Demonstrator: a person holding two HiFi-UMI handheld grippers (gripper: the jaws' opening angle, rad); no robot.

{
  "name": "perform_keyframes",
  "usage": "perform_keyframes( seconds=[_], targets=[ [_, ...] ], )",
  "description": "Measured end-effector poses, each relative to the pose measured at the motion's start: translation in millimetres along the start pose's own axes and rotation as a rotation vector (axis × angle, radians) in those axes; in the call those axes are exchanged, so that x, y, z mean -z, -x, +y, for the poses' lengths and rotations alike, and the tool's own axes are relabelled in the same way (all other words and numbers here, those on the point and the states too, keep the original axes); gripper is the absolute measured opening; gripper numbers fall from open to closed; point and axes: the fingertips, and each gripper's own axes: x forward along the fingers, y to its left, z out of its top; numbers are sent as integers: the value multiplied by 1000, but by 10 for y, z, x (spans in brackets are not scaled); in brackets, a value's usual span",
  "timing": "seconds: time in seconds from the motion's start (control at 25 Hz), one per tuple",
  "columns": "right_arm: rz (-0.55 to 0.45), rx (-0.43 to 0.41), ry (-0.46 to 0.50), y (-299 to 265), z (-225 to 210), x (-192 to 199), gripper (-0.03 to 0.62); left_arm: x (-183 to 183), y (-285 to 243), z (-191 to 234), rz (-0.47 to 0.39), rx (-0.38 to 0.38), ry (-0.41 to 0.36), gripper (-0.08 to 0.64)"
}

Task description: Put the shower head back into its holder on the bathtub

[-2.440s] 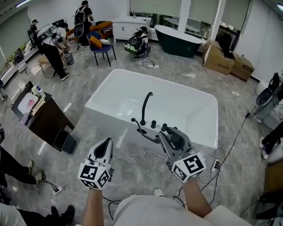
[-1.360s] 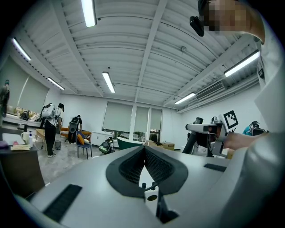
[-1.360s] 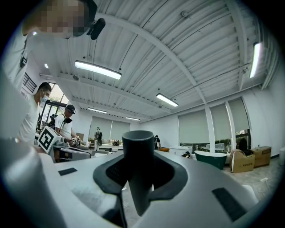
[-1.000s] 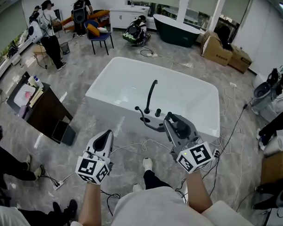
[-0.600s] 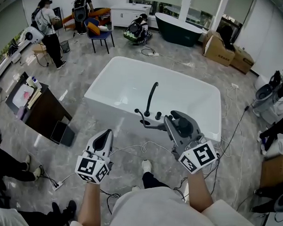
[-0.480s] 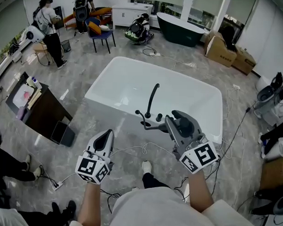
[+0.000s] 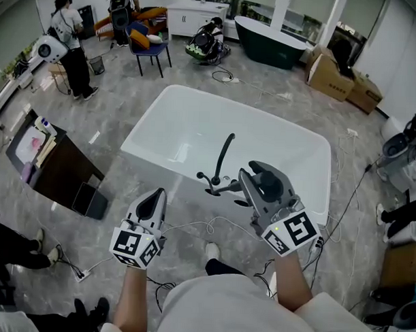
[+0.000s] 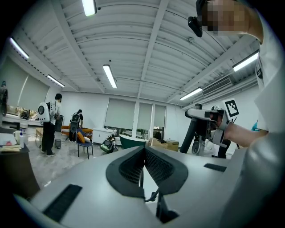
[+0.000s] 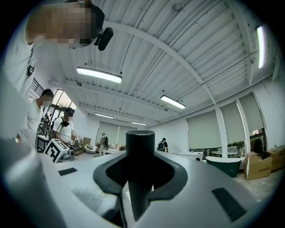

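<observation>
R gripper (image 7: 244,185): clamped on the matte black cylindrical shower head (image 9: 140,147). R gripper view shows the handle upright btwn the two dark pads, both pressing on it. In head view that's lower centre of frame, a bit right of the middle. There the shower head sticks out leftward from the jaws, over the near rim of the big white rectangular bathtub (image 7: 189,120). Its far end sits right by the base of the thin black curved faucet spout (image 7: 225,153) and the small fittings on that rim. We can't tell if it touches them, too small. We can't pick out the holder itself.

L gripper (image 7: 154,198): closed, nothing in it. L gripper view has the pads meeting at the tips w/ only a thin slit below. Head view puts it lower left of centre, over the grey marble-look floor (image 7: 128,105), short of the tub and well apart from the shower head. Both grippers point roughly level, marker cubes at our end.

Bkgd, top of head view:
- dark green oval bathtub (image 7: 270,50), top centre
- brown cardboard boxes (image 7: 337,76), upper right
- blue chair (image 7: 149,58), upper left, w/ a standing person (image 7: 70,41) near it
- dark wooden desk (image 7: 58,177), left edge, mid-height
</observation>
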Motion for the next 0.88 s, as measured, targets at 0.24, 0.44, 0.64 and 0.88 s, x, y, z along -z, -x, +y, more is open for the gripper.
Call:
perform_keyframes(
  seconds=[0.24, 0.44, 0.64, 0.88],
  targets=[
    [7, -41, -17, -286, -264, 109, 107, 22, -340, 94, 13, -24, 12, 11],
    [12, -67, -34, -472, -484, 214, 107, 1, -596, 175, 18, -49, 10, 11],
    [19, -88, -58, -540, -744, 367, 107, 25, -834, 153, 29, -73, 4, 11],
    [14, -94, -87, -639, -1078, 470, 107, 92, -1113, 156, 56, -90, -1, 11]
  ],
)
